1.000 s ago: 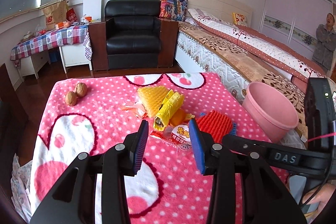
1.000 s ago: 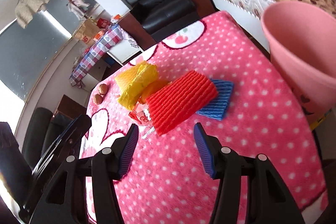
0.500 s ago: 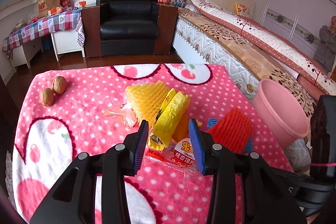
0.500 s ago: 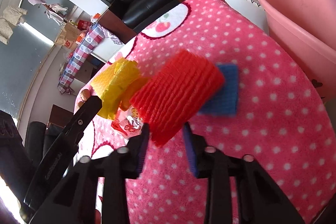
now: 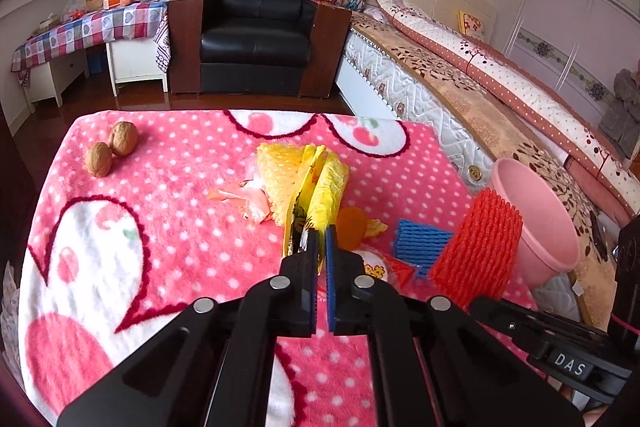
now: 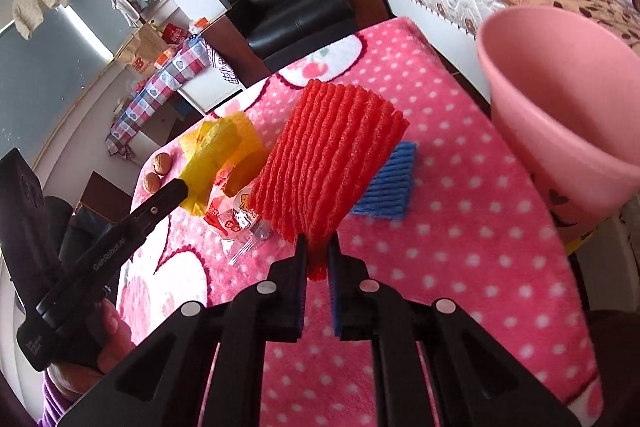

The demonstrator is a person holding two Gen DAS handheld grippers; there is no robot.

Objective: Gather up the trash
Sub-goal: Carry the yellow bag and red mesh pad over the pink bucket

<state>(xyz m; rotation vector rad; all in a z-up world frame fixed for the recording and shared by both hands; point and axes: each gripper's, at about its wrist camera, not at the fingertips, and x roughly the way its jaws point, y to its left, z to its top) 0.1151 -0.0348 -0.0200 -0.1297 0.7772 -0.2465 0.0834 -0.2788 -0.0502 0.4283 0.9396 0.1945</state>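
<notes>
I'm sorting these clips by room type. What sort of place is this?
A bedroom in a home, most likely: a made bed with a headboard runs along the wall, a black leather armchair stands beside it, and built-in wardrobe doors fill the far side.

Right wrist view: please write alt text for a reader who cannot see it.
The right tool is shut on the lower edge of a red foam net, lifted over a pink dotted blanket. A blue net lies behind it, and a pink bucket stands at the right. At the left, the left tool pinches a yellow wrapper.
</notes>
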